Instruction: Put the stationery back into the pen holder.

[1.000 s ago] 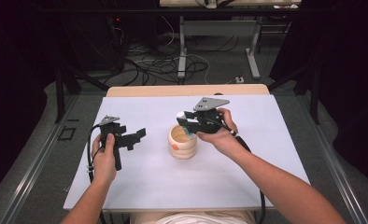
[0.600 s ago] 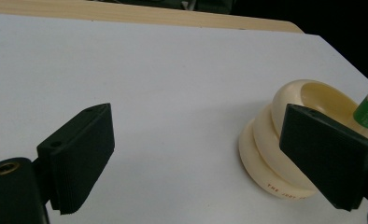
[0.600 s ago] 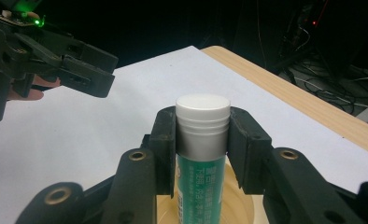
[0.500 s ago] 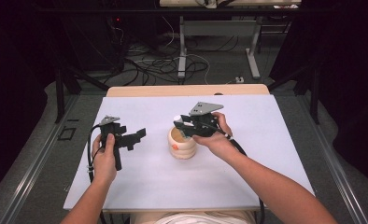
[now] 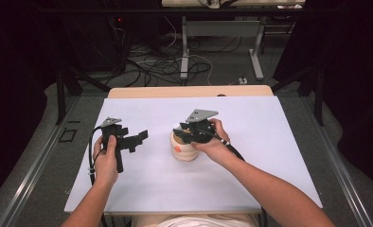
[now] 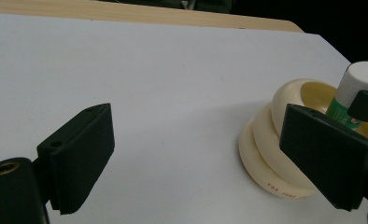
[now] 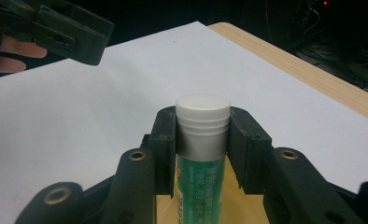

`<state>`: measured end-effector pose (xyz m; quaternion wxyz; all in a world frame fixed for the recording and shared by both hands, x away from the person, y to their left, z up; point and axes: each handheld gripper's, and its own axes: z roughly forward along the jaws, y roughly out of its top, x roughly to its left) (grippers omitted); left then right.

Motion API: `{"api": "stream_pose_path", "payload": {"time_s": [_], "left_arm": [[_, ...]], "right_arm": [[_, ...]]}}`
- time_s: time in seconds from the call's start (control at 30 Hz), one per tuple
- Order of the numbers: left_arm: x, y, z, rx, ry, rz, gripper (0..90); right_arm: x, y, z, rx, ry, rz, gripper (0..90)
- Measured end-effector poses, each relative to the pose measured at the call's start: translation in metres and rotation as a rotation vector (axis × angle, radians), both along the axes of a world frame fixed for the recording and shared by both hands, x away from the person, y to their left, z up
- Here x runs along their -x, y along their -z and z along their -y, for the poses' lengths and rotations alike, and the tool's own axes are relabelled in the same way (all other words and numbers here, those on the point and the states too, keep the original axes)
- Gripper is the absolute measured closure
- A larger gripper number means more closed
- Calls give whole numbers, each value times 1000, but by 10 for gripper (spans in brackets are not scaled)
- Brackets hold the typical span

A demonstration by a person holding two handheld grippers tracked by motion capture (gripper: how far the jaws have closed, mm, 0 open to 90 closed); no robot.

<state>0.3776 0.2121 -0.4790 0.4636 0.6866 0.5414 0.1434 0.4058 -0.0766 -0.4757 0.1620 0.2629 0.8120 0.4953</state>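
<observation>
Right tongs (image 7: 203, 140) lower now — clamped on green tube (image 7: 200, 186) over cream cup (image 5: 183, 150) — left tongs (image 6: 210, 154) agape.

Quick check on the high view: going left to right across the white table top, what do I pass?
Left gripper, jaws open and empty → cream ridged cup → right gripper over the cup, shut on the green tube, which shows in the right gripper view, on the white table top.

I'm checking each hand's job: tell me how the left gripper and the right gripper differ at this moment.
The left gripper stands open with nothing between its jaws; the right gripper is shut on the green tube with the white cap. The left gripper is held off to the side of the cream ribbed cup; the right gripper sits right over that cup. Both are black, two-jawed and hand-held.
</observation>
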Motion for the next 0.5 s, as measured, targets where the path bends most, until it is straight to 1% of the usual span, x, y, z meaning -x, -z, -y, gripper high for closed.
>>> {"api": "stream_pose_path", "payload": {"time_s": [0.07, 0.17, 0.33, 0.43, 0.5], "left_arm": [[0, 0, 0, -1, 0, 0, 101], [0, 0, 0, 0, 1, 0, 101], [0, 0, 0, 1, 0, 0, 102], [0, 0, 0, 1, 1, -1, 102], [0, 0, 0, -2, 6, -1, 102]], "right_arm": [[0, 0, 0, 9, -3, -7, 648], [0, 1, -1, 7, -1, -4, 648], [-1, 2, 0, 22, 2, -27, 645], [-1, 1, 2, 19, 4, -36, 598], [-1, -2, 4, -3, 6, -30, 553]]}}
